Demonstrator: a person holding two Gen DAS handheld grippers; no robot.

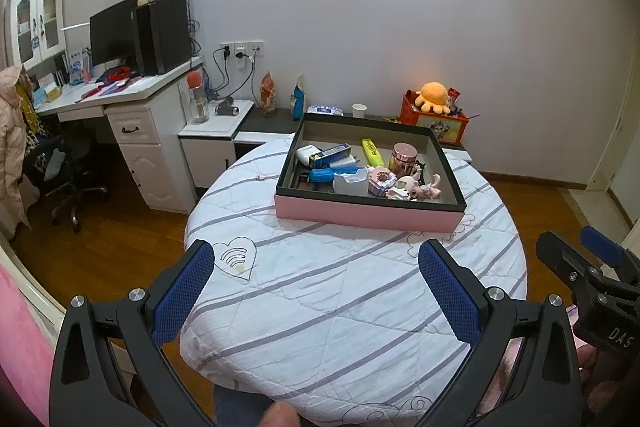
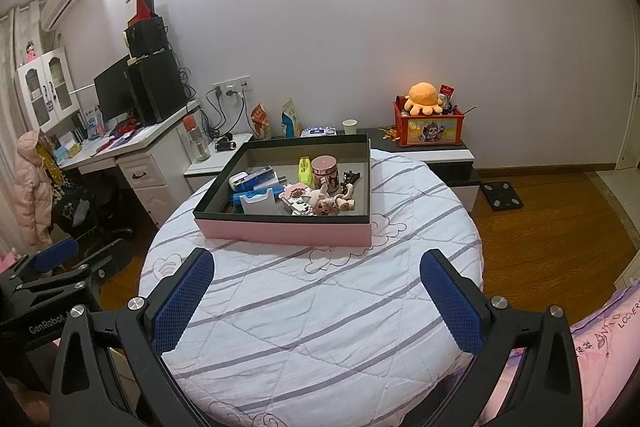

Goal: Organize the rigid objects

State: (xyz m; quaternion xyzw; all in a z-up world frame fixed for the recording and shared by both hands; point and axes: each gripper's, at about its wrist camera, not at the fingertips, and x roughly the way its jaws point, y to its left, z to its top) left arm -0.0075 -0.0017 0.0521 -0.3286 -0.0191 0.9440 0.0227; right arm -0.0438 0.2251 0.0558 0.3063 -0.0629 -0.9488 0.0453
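We hold the left gripper [image 1: 316,267] with its jaws spread wide and nothing between them, above the near part of the round table [image 1: 320,327] with its striped quilted cover. The right gripper [image 2: 317,277] is likewise wide apart and empty, hovering beside it over the same cover.

Beyond both, toward the far edge of the table, sits a shallow pink box [image 2: 286,229] with a dark rim. Inside it we see a yellow highlighter [image 1: 372,151], a pink cylindrical tin [image 1: 403,157], a white earbud case [image 1: 307,154], a blue tool [image 1: 326,174], a white tape dispenser [image 1: 351,183] and small pink figurines [image 1: 416,187], all crowded toward the near wall.

We read "GenRobot" on the left gripper's body in the right view, and "DAS" on the right gripper's in the left view.
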